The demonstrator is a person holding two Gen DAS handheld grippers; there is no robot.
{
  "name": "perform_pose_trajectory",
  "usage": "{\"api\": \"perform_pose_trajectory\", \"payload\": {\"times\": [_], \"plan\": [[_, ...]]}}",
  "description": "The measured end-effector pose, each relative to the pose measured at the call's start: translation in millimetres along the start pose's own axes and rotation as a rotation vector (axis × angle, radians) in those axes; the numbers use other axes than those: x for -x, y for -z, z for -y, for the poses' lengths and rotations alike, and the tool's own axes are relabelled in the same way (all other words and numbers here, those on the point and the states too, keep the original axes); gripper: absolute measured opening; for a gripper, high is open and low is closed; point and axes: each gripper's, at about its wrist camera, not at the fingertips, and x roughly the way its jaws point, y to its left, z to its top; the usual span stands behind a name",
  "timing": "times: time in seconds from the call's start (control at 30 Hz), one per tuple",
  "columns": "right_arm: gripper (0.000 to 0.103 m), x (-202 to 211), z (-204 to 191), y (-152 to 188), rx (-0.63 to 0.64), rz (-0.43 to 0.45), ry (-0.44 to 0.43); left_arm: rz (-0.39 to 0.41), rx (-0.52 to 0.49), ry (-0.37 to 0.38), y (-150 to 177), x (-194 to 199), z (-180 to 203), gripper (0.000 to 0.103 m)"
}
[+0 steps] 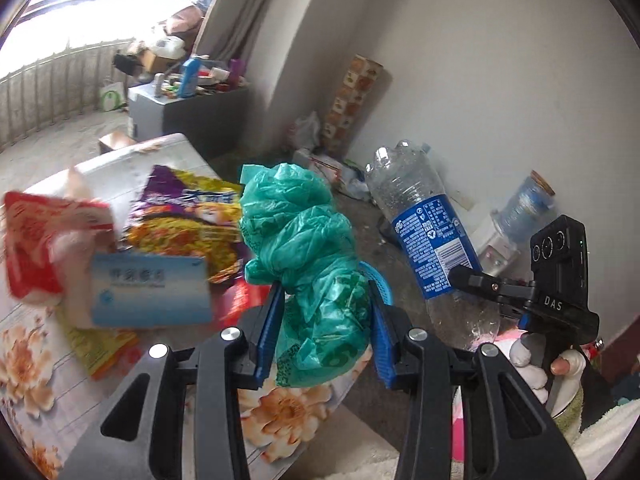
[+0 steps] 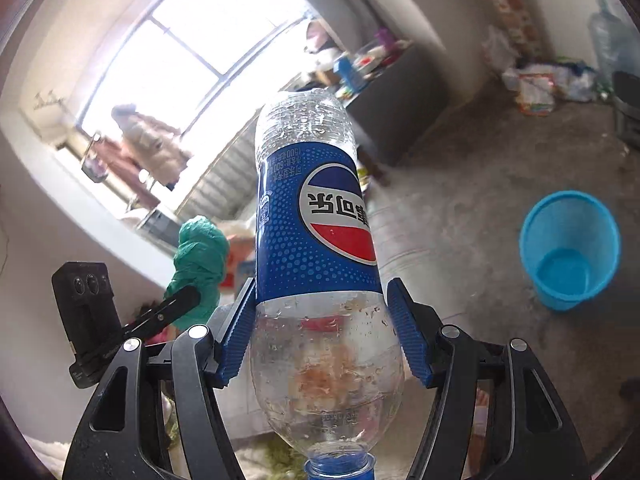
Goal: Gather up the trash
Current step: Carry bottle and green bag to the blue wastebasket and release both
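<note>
My left gripper [image 1: 324,308] is shut on a crumpled green plastic bag [image 1: 304,240], its blue pads pressing both sides, and the bag sticks up above the floral table [image 1: 280,412]. My right gripper [image 2: 320,320] is shut on a clear Pepsi bottle [image 2: 316,220] with a blue label, its blue cap [image 2: 336,468] pointing toward the camera. The left wrist view shows that bottle [image 1: 424,232] to the right of the bag, held by a gloved hand [image 1: 528,360]. The green bag [image 2: 200,268] also appears at the left of the right wrist view. A blue bin [image 2: 568,248] stands empty on the floor.
On the table lie a red packet [image 1: 36,240], a purple-yellow snack bag [image 1: 188,216] and a blue-white box [image 1: 148,292]. A water jug [image 1: 524,204], a tall patterned box [image 1: 352,100] and loose litter [image 2: 536,88] stand along the wall. A cluttered cabinet [image 1: 192,104] stands near the window.
</note>
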Motion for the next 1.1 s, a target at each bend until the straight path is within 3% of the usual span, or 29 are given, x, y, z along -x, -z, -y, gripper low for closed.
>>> {"api": "perform_pose_trajectory", "payload": {"times": [0.1,0.17,0.27,0.4,0.53,0.6,0.67,0.7,0.8,0.87,0.97,1.1], "plan": [[0.061,24,51,-9,-0.136,0.092,0.090,-0.113,-0.037,0.120,-35,-53,30,0.039],[0.061,29,86,-11,-0.251,0.120,0.133,-0.197,-0.055,0.160,-53,-96,53,0.039],[0.062,20,146,-8,-0.455,0.109,0.113,-0.343,-0.068,0.201,-70,-170,76,0.040],[0.062,-17,222,1,-0.727,0.051,0.056,-0.538,-0.095,0.184,-70,-275,101,0.041],[0.062,-56,286,12,-0.892,0.003,0.028,-0.671,-0.154,0.071,-58,-374,119,0.041],[0.063,-71,316,16,-0.969,0.018,0.034,-0.659,-0.158,0.024,-54,-411,122,0.043],[0.066,-90,347,18,-1.039,0.021,0.024,-0.651,-0.172,0.013,-51,-443,129,0.060],[0.068,-100,361,22,-1.079,0.022,0.026,-0.647,-0.186,0.009,-49,-455,132,0.064],[0.074,-111,391,29,-1.139,0.053,0.075,-0.611,-0.187,-0.015,-51,-477,131,0.065],[0.074,-115,402,33,-1.166,0.071,0.081,-0.587,-0.149,-0.021,-53,-474,128,0.066],[0.074,-119,401,34,-1.154,0.084,0.067,-0.525,-0.175,-0.021,-62,-456,126,0.066],[0.074,-101,387,25,-1.066,0.076,0.093,-0.403,-0.194,0.045,-82,-406,125,0.066]]}}
